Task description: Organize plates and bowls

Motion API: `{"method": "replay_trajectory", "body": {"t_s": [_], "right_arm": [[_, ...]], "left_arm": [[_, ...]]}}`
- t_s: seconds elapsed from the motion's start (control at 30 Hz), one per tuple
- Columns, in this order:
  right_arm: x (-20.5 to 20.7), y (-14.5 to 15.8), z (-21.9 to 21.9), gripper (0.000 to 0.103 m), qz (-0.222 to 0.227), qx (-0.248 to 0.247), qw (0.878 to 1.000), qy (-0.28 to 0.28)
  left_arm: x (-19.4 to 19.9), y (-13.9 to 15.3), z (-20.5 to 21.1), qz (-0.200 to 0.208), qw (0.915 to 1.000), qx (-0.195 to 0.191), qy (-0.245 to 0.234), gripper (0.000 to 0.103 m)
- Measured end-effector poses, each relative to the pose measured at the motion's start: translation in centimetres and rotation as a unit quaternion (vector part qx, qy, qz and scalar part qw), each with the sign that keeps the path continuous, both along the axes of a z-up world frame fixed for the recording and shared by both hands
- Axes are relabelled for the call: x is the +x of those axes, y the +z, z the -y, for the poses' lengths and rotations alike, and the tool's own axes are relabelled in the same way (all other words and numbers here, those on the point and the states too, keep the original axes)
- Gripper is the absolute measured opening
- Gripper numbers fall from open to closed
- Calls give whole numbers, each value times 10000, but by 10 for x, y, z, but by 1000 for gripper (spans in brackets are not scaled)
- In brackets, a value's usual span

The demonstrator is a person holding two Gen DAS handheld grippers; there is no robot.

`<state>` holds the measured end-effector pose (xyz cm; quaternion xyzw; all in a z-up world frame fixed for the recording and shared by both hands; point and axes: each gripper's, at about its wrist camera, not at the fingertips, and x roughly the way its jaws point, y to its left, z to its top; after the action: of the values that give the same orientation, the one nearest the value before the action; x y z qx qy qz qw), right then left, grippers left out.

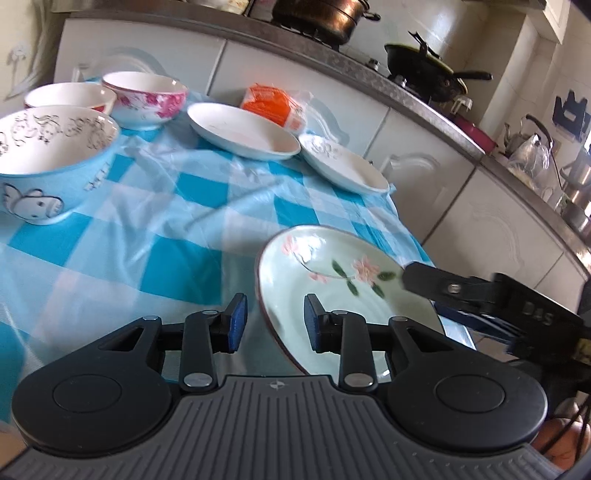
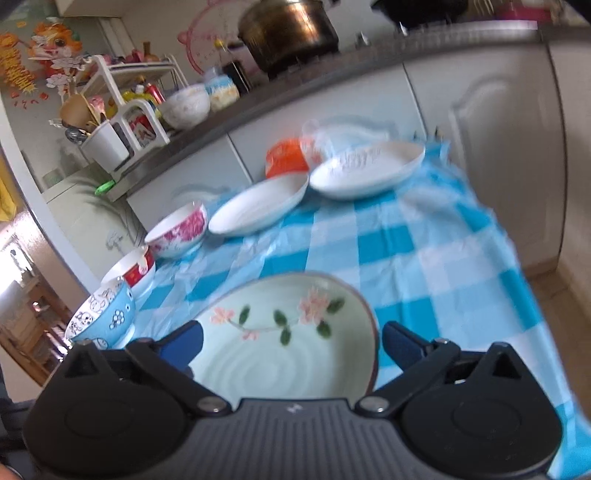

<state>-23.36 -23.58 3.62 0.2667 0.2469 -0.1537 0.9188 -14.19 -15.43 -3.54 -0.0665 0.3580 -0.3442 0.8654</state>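
Note:
A pale green plate (image 1: 332,291) (image 2: 280,354) with pink flowers lies on the near right of the blue checked cloth. My left gripper (image 1: 275,323) is open; the plate's left rim runs between its blue pads (image 1: 238,319) without being pressed. My right gripper (image 2: 291,347) (image 1: 432,295) stands wide open and straddles the plate's right side, pads clear of it. At the back lie two white plates (image 1: 243,131) (image 1: 343,164). On the left are a blue cartoon bowl (image 1: 48,166), a pink floral bowl (image 1: 147,98) and a red-and-white bowl (image 1: 70,98).
An orange packet (image 1: 269,101) in clear plastic lies behind the white plates. White cabinets (image 1: 424,184) and a counter with a pot (image 1: 321,14) and a pan (image 1: 424,70) run along behind. The cloth's right edge (image 2: 517,295) drops to the floor.

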Motion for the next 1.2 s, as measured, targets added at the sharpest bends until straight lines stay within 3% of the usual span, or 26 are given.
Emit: {"method": "replay_trajectory", "body": {"t_s": [0.07,0.2,0.33,0.4,0.47,0.63,0.87,1.0,1.13,1.2], "right_arm": [[-4,8,-3,102,-14,-164,9997,-153],[-15,13,-11,102,-125,-380,9984,-401],[-29,13,-25,102,-275,-852,9947,-511],[-36,13,-31,102,-317,-1007,9930,-535],[-45,15,-37,102,-273,-1158,9909,-623],[-64,15,-54,102,-230,-1377,9879,-680],[-86,20,-55,102,-862,-594,9894,-1010],[-95,34,-43,102,-707,-244,9871,-1418],[-91,40,-30,102,-422,-256,9859,-1600],[-81,38,-18,102,-487,-304,9849,-1633]], "left_arm": [[0,4,-6,-26,10000,-36,35,41],[-8,13,-20,60,10000,-60,30,63],[-22,18,-33,225,9997,-125,30,75],[-32,20,-38,409,9990,-102,111,94],[-40,23,-46,604,9980,-143,152,103],[-56,27,-64,812,9965,-67,211,103],[-64,35,-96,512,9985,-111,177,103],[-55,43,-102,349,9992,-117,155,103],[-41,48,-95,392,9990,-87,187,103],[-32,48,-83,411,9990,-69,175,103]]}}
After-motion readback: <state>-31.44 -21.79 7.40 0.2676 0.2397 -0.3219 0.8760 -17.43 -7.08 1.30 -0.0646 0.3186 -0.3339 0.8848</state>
